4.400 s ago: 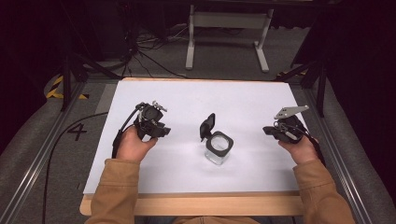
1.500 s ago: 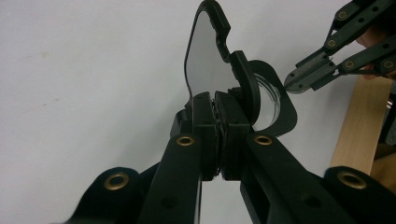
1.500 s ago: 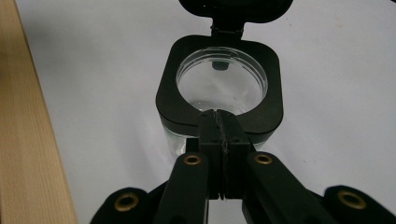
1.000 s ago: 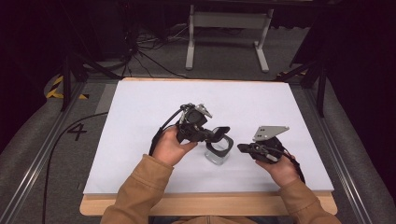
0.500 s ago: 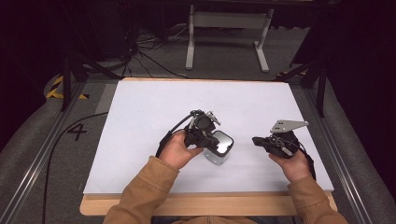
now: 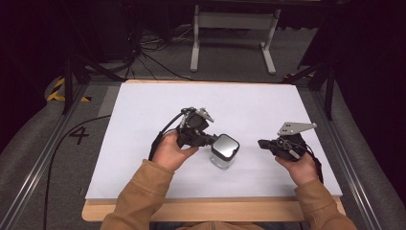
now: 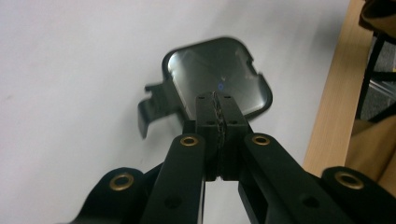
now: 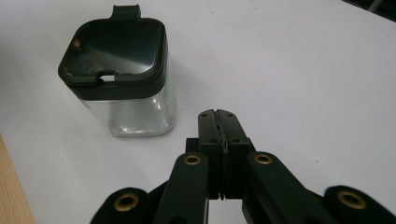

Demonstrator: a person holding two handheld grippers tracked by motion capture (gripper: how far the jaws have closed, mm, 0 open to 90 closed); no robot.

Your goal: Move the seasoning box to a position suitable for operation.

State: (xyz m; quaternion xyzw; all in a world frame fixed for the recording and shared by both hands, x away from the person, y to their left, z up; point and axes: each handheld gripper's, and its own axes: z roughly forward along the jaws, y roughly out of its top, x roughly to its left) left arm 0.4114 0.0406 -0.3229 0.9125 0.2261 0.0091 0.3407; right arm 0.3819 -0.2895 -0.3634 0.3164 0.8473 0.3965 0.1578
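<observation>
A small clear square jar (image 6: 223, 159) stands on the white table top, its black lid (image 6: 225, 145) lying flat on it. In the left gripper view the lid (image 7: 205, 65) shows glossy from above, with its hinge tab (image 7: 152, 105) hanging at one side. My left gripper (image 6: 213, 140) is shut, its tips (image 7: 218, 100) over the lid's near edge; its jaws have just been closing with nothing between them. My right gripper (image 6: 262, 143) is shut and holds nothing, a short way right of the jar. In the right gripper view the jar (image 8: 135, 114) stands ahead and left of my right gripper (image 8: 219, 115).
The white sheet (image 6: 143, 110) covers the table down to a wooden front edge (image 6: 215, 211). A grey metal stand (image 6: 232, 21) and cables (image 6: 143, 52) lie on the floor behind the table. Rails run along both sides.
The lid, upright and open before, now lies shut on the jar. My left hand came from the left to the jar. My right hand moved in, then drew slightly right.
</observation>
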